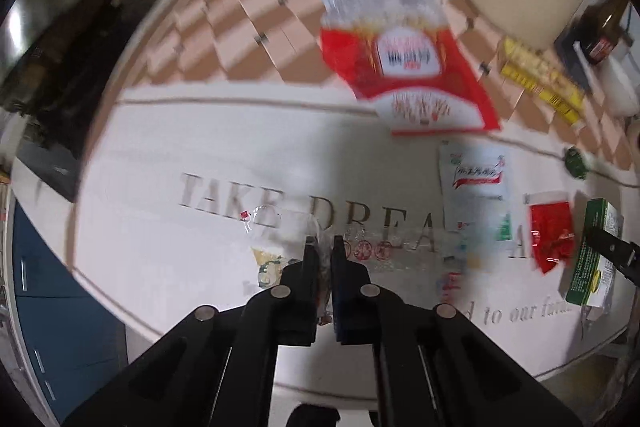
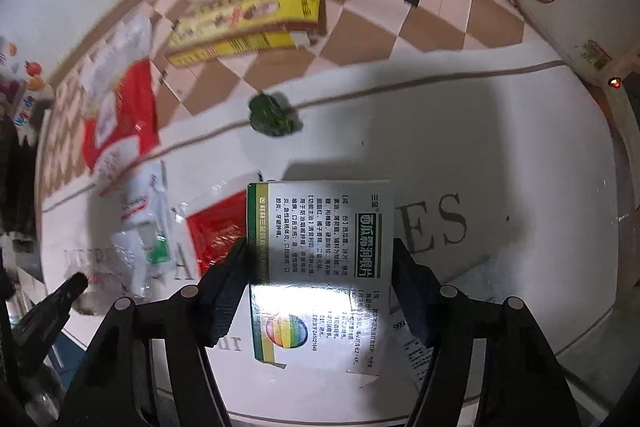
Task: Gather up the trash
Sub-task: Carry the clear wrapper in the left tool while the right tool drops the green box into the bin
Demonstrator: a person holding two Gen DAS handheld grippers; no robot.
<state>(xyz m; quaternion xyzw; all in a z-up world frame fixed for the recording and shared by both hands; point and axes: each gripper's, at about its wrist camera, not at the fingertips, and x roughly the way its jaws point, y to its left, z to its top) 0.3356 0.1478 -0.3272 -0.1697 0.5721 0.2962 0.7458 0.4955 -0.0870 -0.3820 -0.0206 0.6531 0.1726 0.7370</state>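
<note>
Left gripper (image 1: 323, 247): I am pinching a clear wrapper (image 1: 280, 227); right gripper (image 2: 320, 251): I am clamping a box (image 2: 320, 247) above the table (image 2: 520, 155).

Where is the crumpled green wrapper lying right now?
In the right wrist view the green wrapper lies on the mat's brown border line, beyond the green box held in the right fingers, nearer than the yellow carton.
</note>
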